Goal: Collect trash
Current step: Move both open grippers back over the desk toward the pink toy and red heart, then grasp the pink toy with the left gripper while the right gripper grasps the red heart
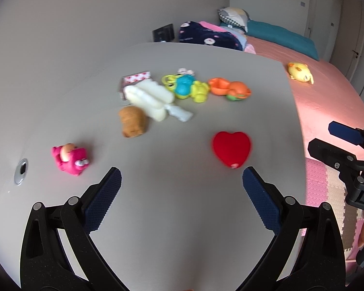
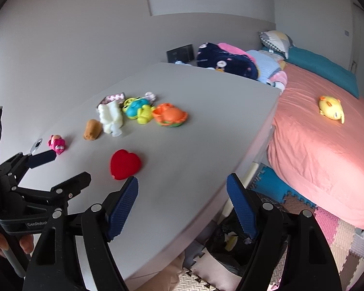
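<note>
On the grey table [image 1: 169, 206] lie a red heart [image 1: 231, 148], a pink plush toy [image 1: 70, 159], a brown plush [image 1: 133, 121], a white crumpled wrapper [image 1: 153, 99], a small patterned box [image 1: 136, 78] and coloured plastic toys [image 1: 189, 87]. My left gripper [image 1: 182, 177] is open and empty, just short of the heart. My right gripper [image 2: 182, 184] is open and empty over the table's right edge. It also shows in the left wrist view [image 1: 327, 135]. The heart [image 2: 124, 164] and wrapper [image 2: 110, 117] show in the right wrist view. A black trash bag [image 2: 228, 245] sits on the floor below the table edge.
A bed with a pink cover [image 2: 322, 150] stands to the right, with a yellow plush [image 2: 331, 109] on it. Pillows and blankets [image 2: 228, 60] pile at its head. Foam floor mats [image 2: 339, 237] lie between bed and table. A metal grommet [image 1: 21, 171] is in the table's left side.
</note>
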Demonstrator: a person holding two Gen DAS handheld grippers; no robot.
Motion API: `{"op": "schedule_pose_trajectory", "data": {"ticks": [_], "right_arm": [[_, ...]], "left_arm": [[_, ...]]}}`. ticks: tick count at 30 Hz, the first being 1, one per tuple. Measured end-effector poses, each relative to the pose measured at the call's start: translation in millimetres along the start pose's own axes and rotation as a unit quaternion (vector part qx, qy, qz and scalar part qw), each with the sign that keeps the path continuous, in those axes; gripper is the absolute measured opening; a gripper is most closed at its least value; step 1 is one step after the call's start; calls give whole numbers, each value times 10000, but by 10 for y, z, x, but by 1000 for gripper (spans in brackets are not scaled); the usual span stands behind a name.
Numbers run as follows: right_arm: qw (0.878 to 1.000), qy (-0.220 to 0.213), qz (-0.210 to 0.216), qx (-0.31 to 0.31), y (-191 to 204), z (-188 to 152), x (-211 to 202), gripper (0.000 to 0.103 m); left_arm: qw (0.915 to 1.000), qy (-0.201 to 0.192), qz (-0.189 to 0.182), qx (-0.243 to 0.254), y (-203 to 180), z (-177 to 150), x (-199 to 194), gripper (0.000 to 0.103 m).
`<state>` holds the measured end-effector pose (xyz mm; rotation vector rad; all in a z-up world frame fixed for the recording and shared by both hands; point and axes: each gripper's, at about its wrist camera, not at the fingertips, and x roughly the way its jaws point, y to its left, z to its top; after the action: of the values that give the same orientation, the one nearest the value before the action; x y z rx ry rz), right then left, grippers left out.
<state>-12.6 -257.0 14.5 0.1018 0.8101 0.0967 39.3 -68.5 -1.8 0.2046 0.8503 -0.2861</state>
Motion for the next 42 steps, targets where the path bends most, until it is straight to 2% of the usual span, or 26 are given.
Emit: {"op": "schedule_pose_trajectory", "data": {"ticks": [14,29,31,36,38,40,42], "right_arm": [[9982,351,317,-369,494,62,468,76],[9966,564,154,-578,648,194,865,76],[9962,586,155,-629,658,205,902,69],[9956,573,102,-741,676,219,954,63],[9956,551,98,-755,674,220,950,57],[9956,541,108,-756,664,226,944,49],[9956,542,107,-759,663,226,943,49]], "left_arm": [[9979,137,452,-443,746,-119,53,97],[9939,269,767,-750,1198,-11,404,97],[9936,275,809,-741,1215,-3,445,96],[9930,351,849,-742,1231,5,537,82],[9927,356,892,-726,1232,-14,555,79],[9929,312,879,-735,1235,-21,540,71],[9930,296,864,-751,1252,-37,516,61]]}}
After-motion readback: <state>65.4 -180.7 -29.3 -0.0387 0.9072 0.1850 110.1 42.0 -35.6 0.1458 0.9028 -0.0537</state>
